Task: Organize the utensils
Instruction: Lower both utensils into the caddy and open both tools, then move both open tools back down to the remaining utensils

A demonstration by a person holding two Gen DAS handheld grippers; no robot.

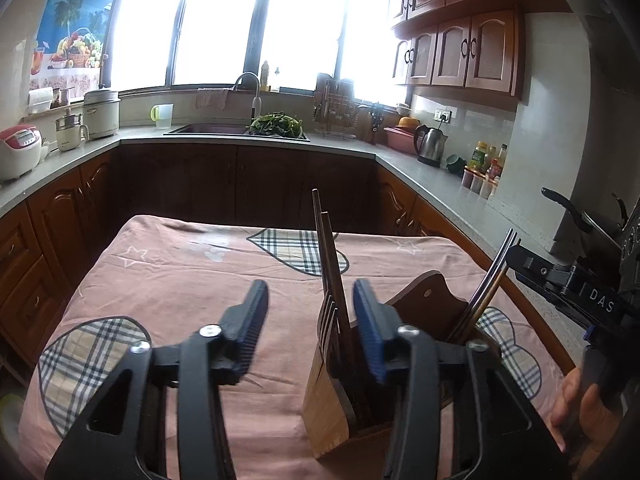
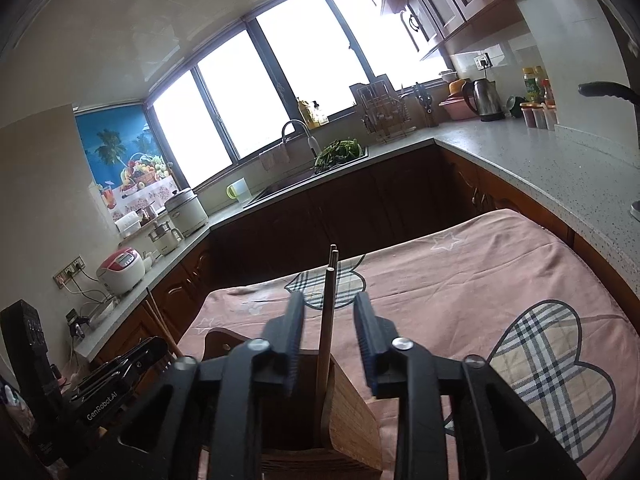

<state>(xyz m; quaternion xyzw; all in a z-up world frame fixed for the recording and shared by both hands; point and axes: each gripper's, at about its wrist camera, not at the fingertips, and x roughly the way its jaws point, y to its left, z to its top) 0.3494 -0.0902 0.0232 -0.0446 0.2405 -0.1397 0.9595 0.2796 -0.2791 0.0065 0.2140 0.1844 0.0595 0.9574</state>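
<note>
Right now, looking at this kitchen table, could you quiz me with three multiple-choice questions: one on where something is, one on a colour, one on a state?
1. Where do the chopsticks stand?
A. In the wooden holder on the table
B. In the sink
C. Flat on the cloth

2. What colour is the tablecloth mostly?
A. Green
B. Pink
C. Black

3. How is the right tool set?
A. Clamped on a kettle
B. Shut with nothing in it
C. Open, with a stick between its fingers, untouched

Answers:
1 A, the sticks rise upright out of the holder.
2 B, the cloth is pink with plaid hearts.
3 C, a gap shows on each side of the stick.
</note>
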